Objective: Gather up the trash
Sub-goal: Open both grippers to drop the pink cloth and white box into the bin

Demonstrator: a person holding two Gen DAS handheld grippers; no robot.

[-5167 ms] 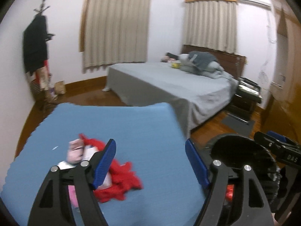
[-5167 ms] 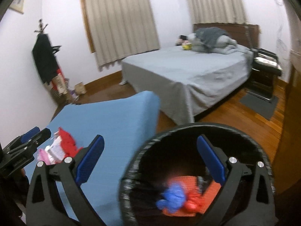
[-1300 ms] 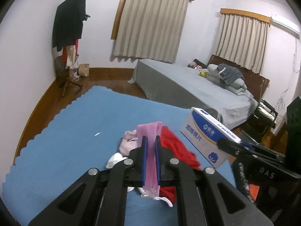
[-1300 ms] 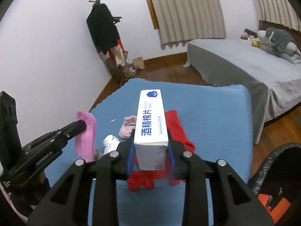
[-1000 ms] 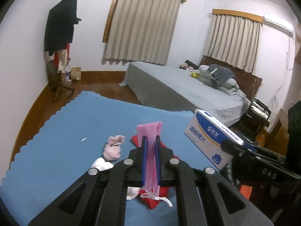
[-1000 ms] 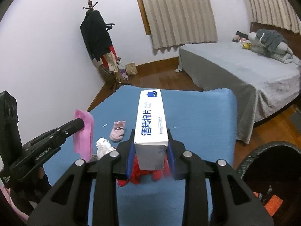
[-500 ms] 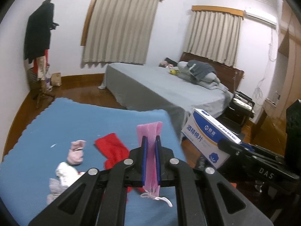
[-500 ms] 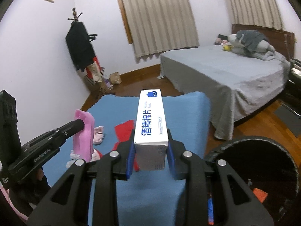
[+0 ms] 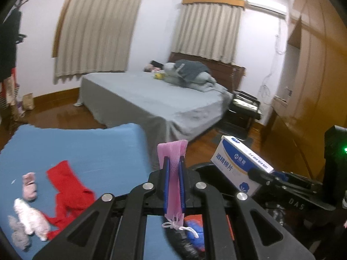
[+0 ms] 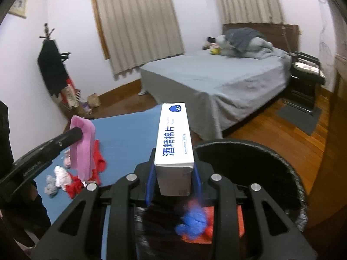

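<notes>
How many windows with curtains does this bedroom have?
2. One curtain hangs on the left wall beside the bed. The other curtain hangs behind the headboard. More may lie outside the views.

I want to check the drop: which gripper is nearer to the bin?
Right. The right gripper, holding the box, hangs over the bin; the left gripper, holding pink mesh, is at its rim.

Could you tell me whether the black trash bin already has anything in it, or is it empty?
Not empty. The trash bin holds blue crumpled trash and orange-red trash at its bottom, visible below the right gripper.
</notes>
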